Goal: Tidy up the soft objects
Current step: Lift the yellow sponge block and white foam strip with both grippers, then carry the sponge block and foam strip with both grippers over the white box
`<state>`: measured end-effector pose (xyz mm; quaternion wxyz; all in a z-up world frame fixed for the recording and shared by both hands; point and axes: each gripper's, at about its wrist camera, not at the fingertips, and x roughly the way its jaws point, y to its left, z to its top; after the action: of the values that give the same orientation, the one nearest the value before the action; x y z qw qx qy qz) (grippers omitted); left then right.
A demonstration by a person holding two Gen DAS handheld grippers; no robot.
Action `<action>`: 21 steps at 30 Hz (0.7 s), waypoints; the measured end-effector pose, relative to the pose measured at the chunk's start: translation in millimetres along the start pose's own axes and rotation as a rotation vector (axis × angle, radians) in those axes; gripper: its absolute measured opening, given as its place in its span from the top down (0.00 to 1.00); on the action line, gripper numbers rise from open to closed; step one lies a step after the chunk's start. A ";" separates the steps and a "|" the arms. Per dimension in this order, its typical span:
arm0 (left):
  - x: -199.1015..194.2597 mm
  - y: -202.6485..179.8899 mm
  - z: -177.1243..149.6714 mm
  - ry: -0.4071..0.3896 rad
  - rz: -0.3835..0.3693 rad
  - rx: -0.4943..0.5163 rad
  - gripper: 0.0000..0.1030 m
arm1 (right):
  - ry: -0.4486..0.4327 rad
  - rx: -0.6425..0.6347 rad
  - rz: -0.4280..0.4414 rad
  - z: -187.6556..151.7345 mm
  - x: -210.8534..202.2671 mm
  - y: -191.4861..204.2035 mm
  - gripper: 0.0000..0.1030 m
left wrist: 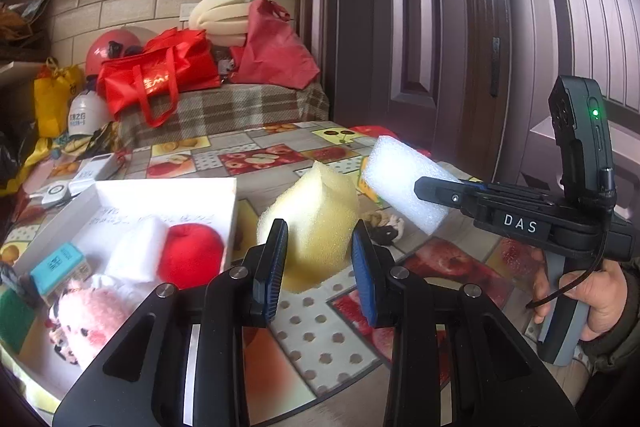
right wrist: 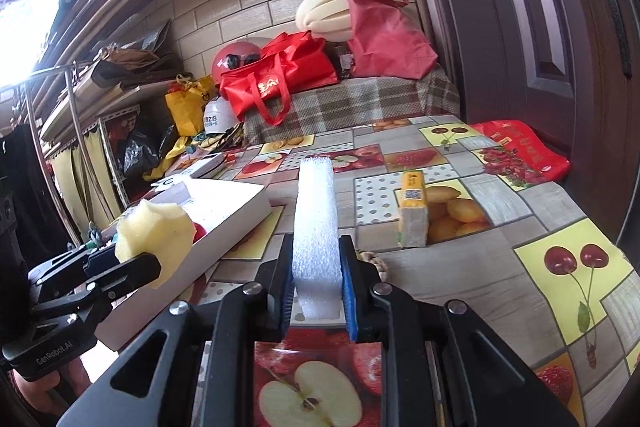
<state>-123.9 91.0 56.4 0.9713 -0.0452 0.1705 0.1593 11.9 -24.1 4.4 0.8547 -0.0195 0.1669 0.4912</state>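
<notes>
Foam fills both tools: the left gripper (left wrist: 320,259) is clamped on the yellow sponge (left wrist: 312,223) at frame centre, the right gripper (right wrist: 316,279) pinches the white foam block (right wrist: 316,223). Best carry each over the white box (left wrist: 168,195) lower left, then release gently.

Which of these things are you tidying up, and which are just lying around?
For the job:
yellow sponge in the left gripper
white foam block in the right gripper
white box holding the red ball and pink plush toy

Just lying about:
red tote bag
red helmet
tissue pack
</notes>
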 end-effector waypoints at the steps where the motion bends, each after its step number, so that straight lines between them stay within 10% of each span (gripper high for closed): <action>1: -1.0 3.7 -0.1 0.001 0.005 -0.006 0.70 | 0.003 -0.009 0.005 -0.4 1.2 3.5 0.81; 21: -46.7 64.3 -15.7 -0.022 0.154 -0.108 0.70 | 0.035 -0.146 0.100 -6.2 18.1 61.2 0.81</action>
<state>-191.4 135.8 55.7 0.9542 -0.0825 0.1539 0.2428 -33.2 21.4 1.1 0.8224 -0.0818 0.1463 0.5436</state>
